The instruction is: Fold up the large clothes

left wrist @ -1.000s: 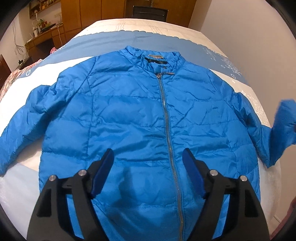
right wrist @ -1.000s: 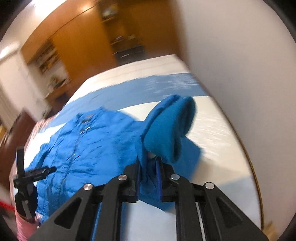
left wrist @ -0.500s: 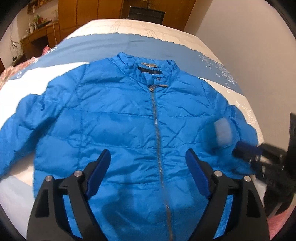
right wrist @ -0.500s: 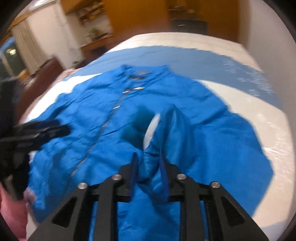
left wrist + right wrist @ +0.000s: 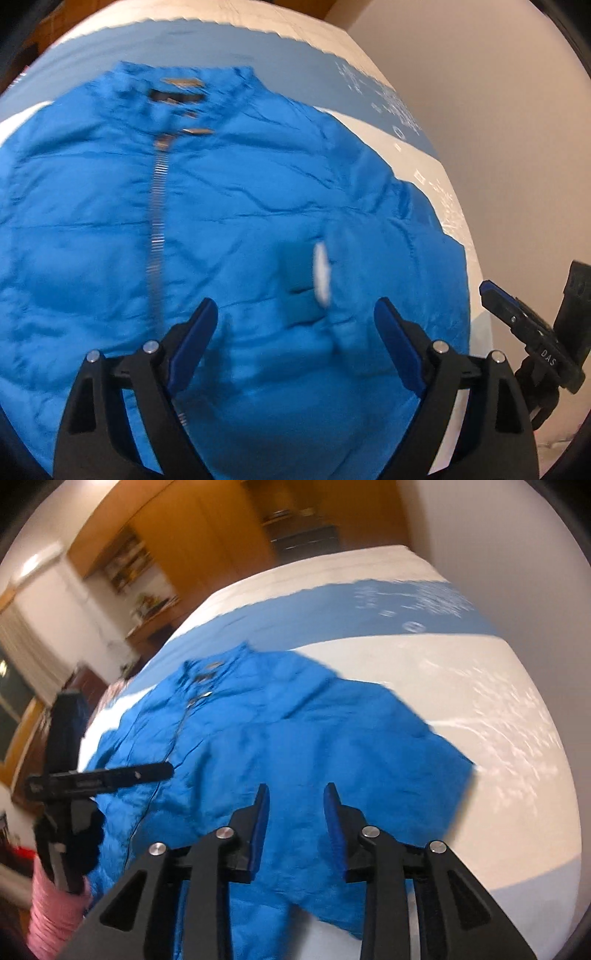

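A large blue puffer jacket [image 5: 229, 206] lies front up on the bed, zipped, collar at the far end. Its right sleeve is folded across the chest, with the cuff [image 5: 306, 284] lying on the front panel. The jacket also shows in the right wrist view [image 5: 295, 738]. My left gripper [image 5: 295, 325] is open and empty, just above the jacket's lower front. My right gripper [image 5: 295, 805] is open and empty above the jacket's right side; it also shows at the right edge of the left wrist view [image 5: 532, 328].
The bed [image 5: 498, 709] has a white and blue cover. A plain wall [image 5: 498, 110] runs close along its right side. Wooden cupboards and shelves [image 5: 192, 546] stand beyond the far end. The left gripper and a pink-sleeved arm [image 5: 55, 897] show at the left.
My right gripper carried the right sleeve over the jacket's front, opened and let it go, then drew back to the right. My left gripper moved closer to the jacket.
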Demonstrator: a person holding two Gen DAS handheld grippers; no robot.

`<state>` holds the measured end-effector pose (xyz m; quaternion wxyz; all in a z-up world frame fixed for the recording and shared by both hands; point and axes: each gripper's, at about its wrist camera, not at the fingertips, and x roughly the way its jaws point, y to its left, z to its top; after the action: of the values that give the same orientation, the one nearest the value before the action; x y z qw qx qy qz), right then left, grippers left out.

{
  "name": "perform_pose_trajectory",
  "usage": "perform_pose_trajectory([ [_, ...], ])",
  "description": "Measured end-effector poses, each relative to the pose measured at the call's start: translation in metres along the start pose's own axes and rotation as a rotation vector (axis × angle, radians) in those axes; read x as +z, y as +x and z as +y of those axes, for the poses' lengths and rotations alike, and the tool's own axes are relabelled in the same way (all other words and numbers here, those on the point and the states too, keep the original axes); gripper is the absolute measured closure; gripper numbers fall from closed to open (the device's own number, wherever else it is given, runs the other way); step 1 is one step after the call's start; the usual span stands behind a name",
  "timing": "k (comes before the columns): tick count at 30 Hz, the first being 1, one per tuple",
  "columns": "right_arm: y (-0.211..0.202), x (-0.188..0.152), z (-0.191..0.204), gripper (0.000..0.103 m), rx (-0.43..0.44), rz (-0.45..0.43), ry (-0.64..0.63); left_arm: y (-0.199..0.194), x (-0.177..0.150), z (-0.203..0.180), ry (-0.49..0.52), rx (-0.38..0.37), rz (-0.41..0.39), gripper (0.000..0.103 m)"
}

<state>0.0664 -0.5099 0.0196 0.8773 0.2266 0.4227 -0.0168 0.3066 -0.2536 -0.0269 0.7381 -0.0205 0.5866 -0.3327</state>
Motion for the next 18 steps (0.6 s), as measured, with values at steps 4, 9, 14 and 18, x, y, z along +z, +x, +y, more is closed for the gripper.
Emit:
perform_pose_trajectory([
  [4, -0.006, 0.0, -0.023, 0.072, -0.006, -0.043, 0.047, 0.032, 0.007, -0.015, 0.014, -0.019, 0.064, 0.046],
  [9, -0.005, 0.0, -0.03, 0.072, 0.008, -0.044, 0.054, 0.025, 0.01, -0.014, -0.012, -0.046, -0.017, 0.093],
  [14, -0.012, 0.0, -0.037, 0.072, 0.022, -0.065, 0.066, -0.023, 0.002, 0.008, -0.046, -0.056, -0.147, 0.096],
  [18, -0.011, 0.002, -0.031, 0.072, 0.047, -0.061, 0.057, -0.082, -0.005, 0.038, -0.068, 0.012, -0.28, 0.097],
])
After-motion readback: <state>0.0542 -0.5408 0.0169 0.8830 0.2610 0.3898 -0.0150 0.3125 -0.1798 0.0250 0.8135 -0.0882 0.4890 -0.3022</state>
